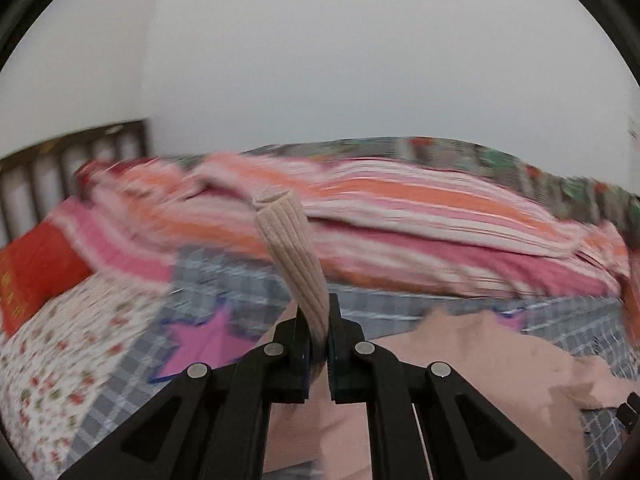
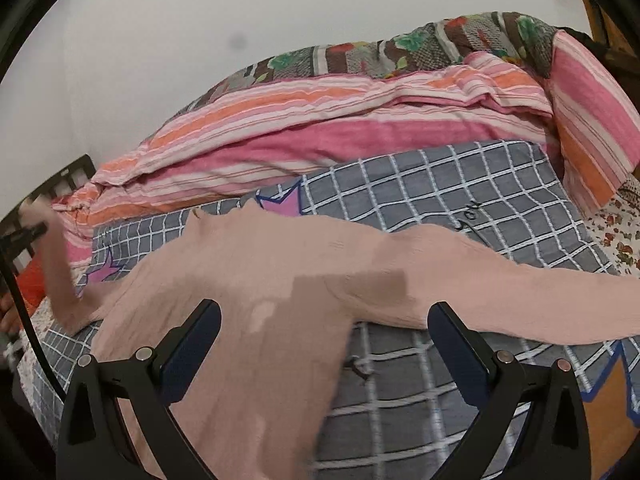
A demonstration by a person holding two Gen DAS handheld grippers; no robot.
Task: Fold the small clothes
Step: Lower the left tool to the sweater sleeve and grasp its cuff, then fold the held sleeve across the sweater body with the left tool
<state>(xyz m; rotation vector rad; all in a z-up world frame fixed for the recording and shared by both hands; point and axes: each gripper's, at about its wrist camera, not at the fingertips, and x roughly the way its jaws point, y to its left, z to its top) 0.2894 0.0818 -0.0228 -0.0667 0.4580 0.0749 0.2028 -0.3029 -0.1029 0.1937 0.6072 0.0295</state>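
A small beige-pink ribbed sweater (image 2: 248,280) lies spread on the grey checked sheet (image 2: 440,200). My left gripper (image 1: 319,320) is shut on the ribbed cuff of its sleeve (image 1: 292,256), which stands up above the jaws. The sweater's body (image 1: 460,364) lies below and to the right. In the right wrist view the lifted sleeve (image 2: 56,264) hangs from the left gripper at the far left. My right gripper (image 2: 324,320) is open and empty, just above the sweater's body, with its other sleeve (image 2: 540,296) stretched out to the right.
A rumpled pink and orange striped blanket (image 2: 340,128) is heaped along the far side, with a floral quilt (image 2: 420,48) behind it against the white wall. A red pillow (image 1: 36,276) and a wooden headboard (image 1: 72,148) stand at the left. A floral sheet (image 1: 60,360) covers the near left.
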